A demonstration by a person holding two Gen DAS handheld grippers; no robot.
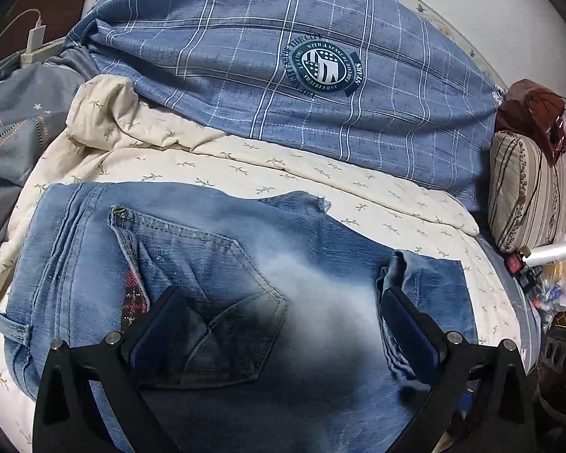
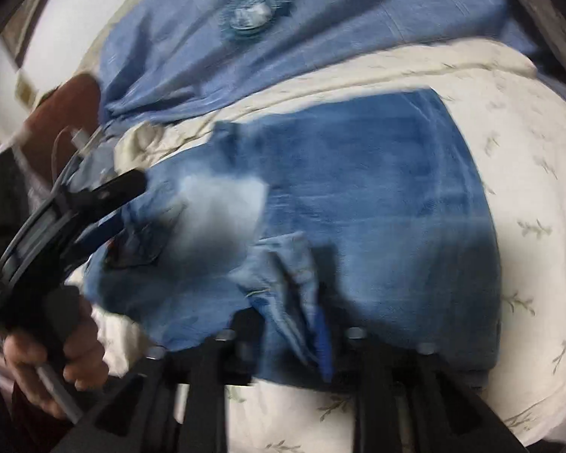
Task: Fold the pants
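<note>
Left wrist view: your left gripper (image 1: 279, 309) points down at the jeans (image 1: 215, 264), which lie folded on the cream leaf-print quilt (image 1: 283, 173). Its jaws stand wide apart. The left finger (image 1: 169, 313) sits over the back pocket (image 1: 222, 294), beside a red plaid patch (image 1: 134, 294). The right finger (image 1: 403, 317) sits by a rumpled hem edge (image 1: 396, 275). No fabric is pinched between the pads; whether the tips touch the denim cannot be told.

Behind the jeans, a blue checked duvet (image 1: 283, 87) with a round badge (image 1: 322, 66) lies heaped across the bed. A striped pillow (image 1: 528, 192) stands at the right edge, with a brown cloth (image 1: 528, 109) on top of it. A white charger (image 1: 36, 37) and its cable sit at the upper left.

Right wrist view: the picture is blurred by motion. Your right gripper (image 2: 290, 343) is at the bottom edge, with its jaws partly open. A fold of denim (image 2: 294, 287) lies between and just ahead of the fingers; the pads do not appear to be pressing on it, though the blur prevents certainty. The jeans (image 2: 377, 196) fill the centre of this view, resting on the quilt (image 2: 528, 196). At the left, a hand (image 2: 53, 355) grips the handle of the left gripper (image 2: 113, 196), whose fingers reach over the waist end of the jeans.
</note>
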